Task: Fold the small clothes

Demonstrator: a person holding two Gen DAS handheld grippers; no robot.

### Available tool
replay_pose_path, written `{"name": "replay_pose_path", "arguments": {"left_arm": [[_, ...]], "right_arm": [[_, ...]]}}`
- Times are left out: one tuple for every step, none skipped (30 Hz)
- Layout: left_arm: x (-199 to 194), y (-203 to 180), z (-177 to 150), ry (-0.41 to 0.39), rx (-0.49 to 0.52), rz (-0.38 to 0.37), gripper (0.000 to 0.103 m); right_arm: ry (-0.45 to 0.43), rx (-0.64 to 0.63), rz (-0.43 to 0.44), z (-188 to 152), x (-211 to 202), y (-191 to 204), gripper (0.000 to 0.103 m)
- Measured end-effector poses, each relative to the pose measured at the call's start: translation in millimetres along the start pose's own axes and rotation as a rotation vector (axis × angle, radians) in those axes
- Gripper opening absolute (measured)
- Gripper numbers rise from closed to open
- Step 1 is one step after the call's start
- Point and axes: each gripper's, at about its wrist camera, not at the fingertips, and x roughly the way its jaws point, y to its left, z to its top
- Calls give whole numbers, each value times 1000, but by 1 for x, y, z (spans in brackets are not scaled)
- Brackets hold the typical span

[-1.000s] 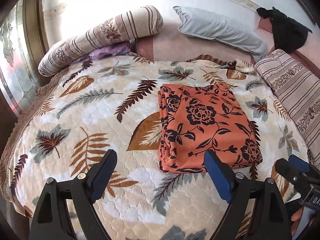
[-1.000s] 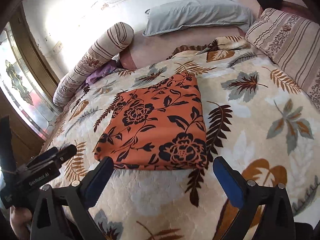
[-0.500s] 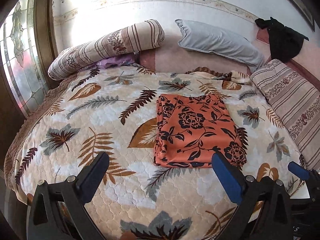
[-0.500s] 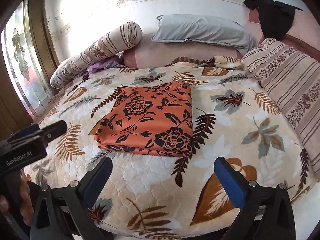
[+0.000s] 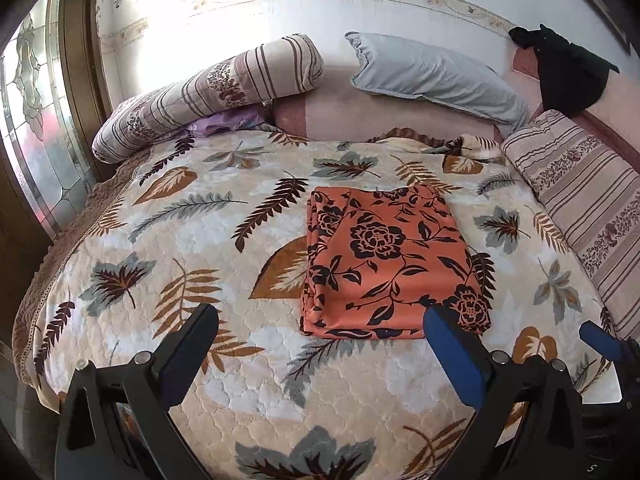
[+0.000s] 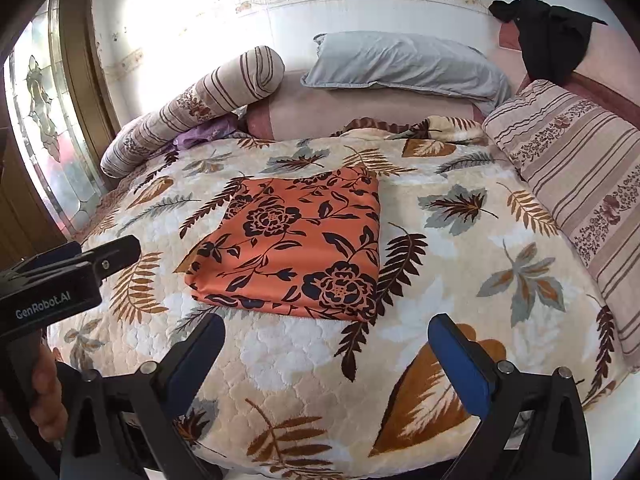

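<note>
Two blue-padded fingers of the left gripper [image 5: 320, 344] stand spread wide in the left wrist view, with nothing between them, held over the near edge of the leaf-patterned bedspread [image 5: 168, 248]. The folded orange floral garment [image 5: 384, 264] lies flat on the bedspread, just beyond the gripper and nearer its right finger, whose tip overlaps the cloth's near right corner in the picture; whether it touches cannot be told. The garment's stacked layers show along its left edge. Behind it, against the wall, lean a striped bolster [image 5: 208, 92] and a grey pillow [image 5: 436, 76], with a bit of purple cloth [image 5: 220, 124] under the bolster. A striped cushion [image 5: 584, 184] runs along the right side of the bed, and a black garment [image 5: 568, 68] hangs above it. At the far right edge the blue tip of the right gripper [image 5: 600, 340] shows.

From the right wrist view, the right gripper [image 6: 326, 350] is likewise released, its fingers wide apart and gripping nothing, over the front of the bedspread [image 6: 480, 240]. The orange garment [image 6: 292, 244] rests left of centre, apart from both fingers, its folded edge facing the camera. At the left, the left gripper [image 6: 100, 260] appears from the side, held by a hand [image 6: 44, 396], its tips near the bed's left edge and clear of the garment. The bolster [image 6: 200, 100], grey pillow [image 6: 400, 64], striped cushion [image 6: 576, 176] and black garment [image 6: 548, 36] ring the far side.
</note>
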Motion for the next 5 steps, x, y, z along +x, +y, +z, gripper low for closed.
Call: {"name": "replay_pose_path", "arguments": {"left_arm": [[1, -1, 1, -6, 3, -1, 102], [3, -2, 2, -9, 9, -2, 102], [5, -4, 3, -6, 16, -3, 102], [8, -4, 5, 0, 18, -6, 102], [11, -5, 7, 3, 17, -14, 102]], "right_arm": [[0, 2, 0, 1, 1, -1, 103], [-2, 5, 2, 3, 3, -2, 103], [-1, 5, 0, 4, 4, -3, 103], [3, 5, -4, 6, 7, -4, 103], [3, 7, -4, 8, 10, -5, 103]]}}
